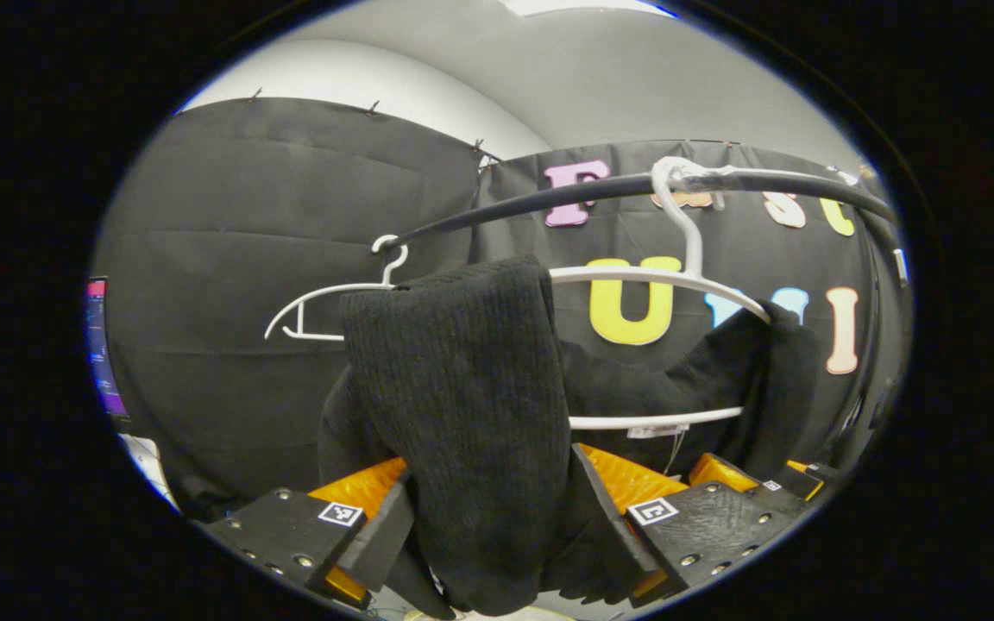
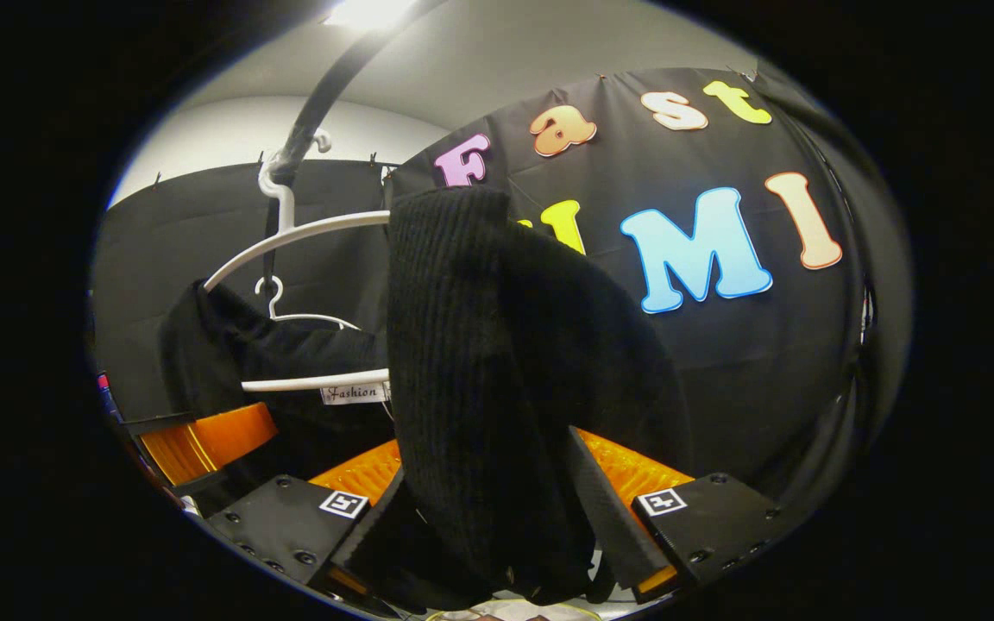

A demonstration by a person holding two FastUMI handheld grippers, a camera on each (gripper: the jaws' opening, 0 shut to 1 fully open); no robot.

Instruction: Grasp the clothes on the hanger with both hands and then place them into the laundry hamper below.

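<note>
**Both grippers on the garment, lift-off and drop still to come**

The grasp looks made on both sides. In the left gripper view the left gripper (image 1: 493, 526), at the bottom centre of the frame, has its jaws closed on a hanging fold of the black knit garment (image 1: 462, 397), cloth pinched between the two fingers. In the right gripper view the right gripper (image 2: 497, 526), also bottom centre, has its jaws closed on another fold of the same garment in the same way.

The garment is not yet off: it is draped over the white hanger (image 1: 661, 278) at mid-frame, one end over the shoulder and the rest sagging across the lower bar. That hanger hooks over the dark rail (image 1: 549, 197) running across the upper part of the frame.

By my reading, the first half of the task is done; what is left is to draw the cloth clear of the hanger and lower it into the hamper.

Count: one garment, two hangers — the loaded one and a bare white hanger (image 1: 316, 310) at left of centre — one rail, two grippers.
</note>
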